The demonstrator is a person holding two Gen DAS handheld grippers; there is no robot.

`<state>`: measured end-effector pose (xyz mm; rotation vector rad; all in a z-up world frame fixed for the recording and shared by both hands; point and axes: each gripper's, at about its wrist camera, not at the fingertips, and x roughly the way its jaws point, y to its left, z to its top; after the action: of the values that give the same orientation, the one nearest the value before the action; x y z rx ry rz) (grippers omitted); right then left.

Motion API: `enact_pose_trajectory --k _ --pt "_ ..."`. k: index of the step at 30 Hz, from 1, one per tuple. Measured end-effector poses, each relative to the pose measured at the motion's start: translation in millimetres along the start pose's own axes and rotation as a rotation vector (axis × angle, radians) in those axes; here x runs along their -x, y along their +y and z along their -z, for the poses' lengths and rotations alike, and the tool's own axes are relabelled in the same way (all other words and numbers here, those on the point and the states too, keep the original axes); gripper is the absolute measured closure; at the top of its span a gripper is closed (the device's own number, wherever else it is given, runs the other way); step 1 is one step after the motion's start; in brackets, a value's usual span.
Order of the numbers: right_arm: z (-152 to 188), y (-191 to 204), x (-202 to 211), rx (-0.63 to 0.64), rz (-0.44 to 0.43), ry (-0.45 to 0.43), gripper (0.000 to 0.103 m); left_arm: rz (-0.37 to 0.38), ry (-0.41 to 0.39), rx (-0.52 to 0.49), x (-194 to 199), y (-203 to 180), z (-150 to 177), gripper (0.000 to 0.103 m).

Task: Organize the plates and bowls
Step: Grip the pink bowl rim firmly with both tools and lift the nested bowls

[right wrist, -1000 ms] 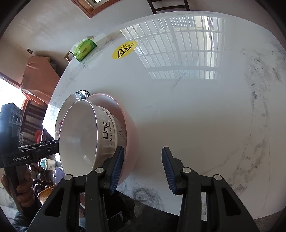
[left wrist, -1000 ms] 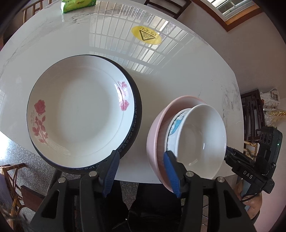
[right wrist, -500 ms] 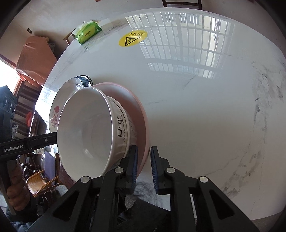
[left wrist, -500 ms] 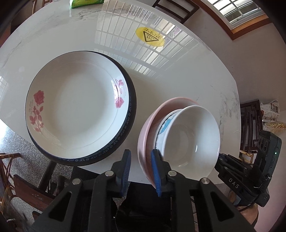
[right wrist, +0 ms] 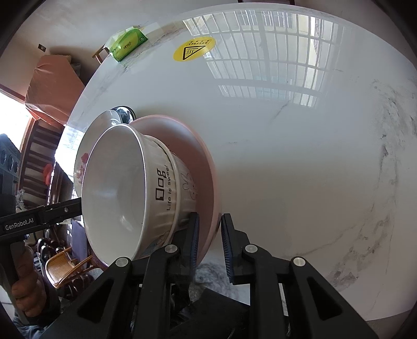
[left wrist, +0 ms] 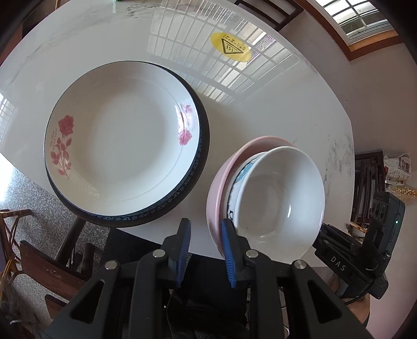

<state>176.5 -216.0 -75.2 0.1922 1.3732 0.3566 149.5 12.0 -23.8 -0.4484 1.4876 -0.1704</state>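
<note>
The pink bowl's (right wrist: 208, 182) rim is straddled by both the partly spread right gripper (right wrist: 209, 236) and the partly spread left gripper (left wrist: 206, 250), low in each frame; whether it is pinched cannot be told.

- A home dining room is showing here: a round white marble-look table (right wrist: 286, 135) is filling both views, with a dark wooden chair (left wrist: 271, 11) standing at its far edge.
- Household crockery is sitting near the table's near edge: a rose-patterned plate (left wrist: 122, 153) and a white bowl (left wrist: 278, 198) with a cartoon print.
- A green tissue pack (right wrist: 129, 44) is lying at the far edge, near a yellow hot-surface sticker (right wrist: 194, 49).
- A wood-framed window (left wrist: 362, 23) is letting in daylight, its grille reflecting on the tabletop.
- A wicker chair (right wrist: 66, 268) is standing on the floor beside the table.
</note>
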Motion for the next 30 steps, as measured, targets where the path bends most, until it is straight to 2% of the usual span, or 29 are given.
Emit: enact_pose_trajectory --k 4,9,11,17,20,23,26,30 --pt "1 -2 -2 -0.01 -0.02 0.007 0.084 -0.024 -0.012 -0.01 1 -3 -2 0.08" --pt "1 -3 -2 -0.012 -0.029 0.008 0.084 -0.044 0.013 -0.008 1 -4 -2 0.08" --pt "1 -5 -2 -0.018 -0.037 0.009 0.081 -0.079 0.006 -0.017 2 -7 -3 0.075" --pt "0 -10 -4 -0.043 -0.037 0.011 0.071 -0.187 0.038 -0.085 0 -24 -4 0.075" --pt "2 -12 -4 -0.048 -0.036 0.012 0.068 -0.223 0.027 -0.11 -1 -30 -4 0.075" --pt "3 -14 -3 -0.042 -0.035 0.001 0.065 -0.192 0.02 -0.092 -3 -26 -5 0.077" --pt "2 -16 -2 -0.043 -0.034 -0.013 0.065 -0.114 0.049 -0.053 -8 -19 -8 0.077" --pt "-1 -22 0 -0.053 -0.025 -0.02 0.068 -0.08 0.046 0.008 -8 -10 -7 0.07"
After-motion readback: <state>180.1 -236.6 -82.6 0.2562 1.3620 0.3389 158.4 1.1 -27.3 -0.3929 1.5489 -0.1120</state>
